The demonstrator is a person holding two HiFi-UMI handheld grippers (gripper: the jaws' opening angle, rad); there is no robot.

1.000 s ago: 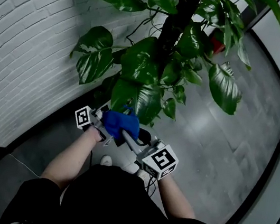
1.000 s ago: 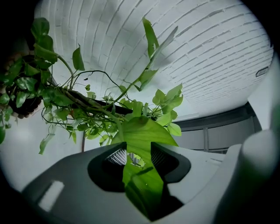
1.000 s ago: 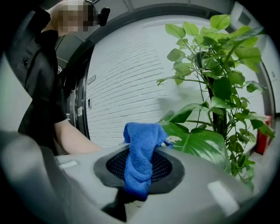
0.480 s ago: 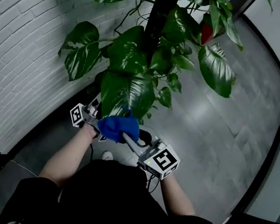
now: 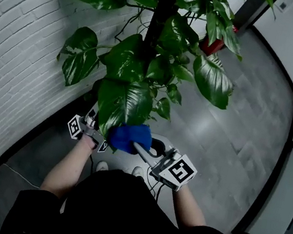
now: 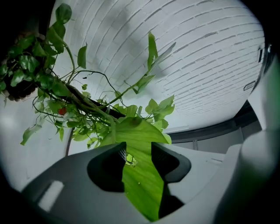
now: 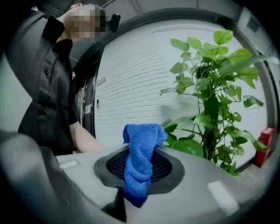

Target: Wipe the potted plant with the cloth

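The potted plant has a dark trunk and broad glossy leaves. Its lowest large leaf hangs toward me. In the left gripper view that leaf runs between the jaws, and my left gripper is shut on it. In the head view the left gripper sits under the leaf's left edge, its tips hidden. My right gripper is shut on the blue cloth, which lies against the leaf's lower tip. In the right gripper view the cloth bunches up out of the right gripper.
A white brick wall stands close on the left with a black skirting at its foot. Grey floor tiles spread to the right. A red object stands behind the plant. My shoes show below the grippers.
The right gripper has carried the blue cloth to the right across the large leaf's tip. The left gripper has stayed on the leaf. The head view has shifted a little.
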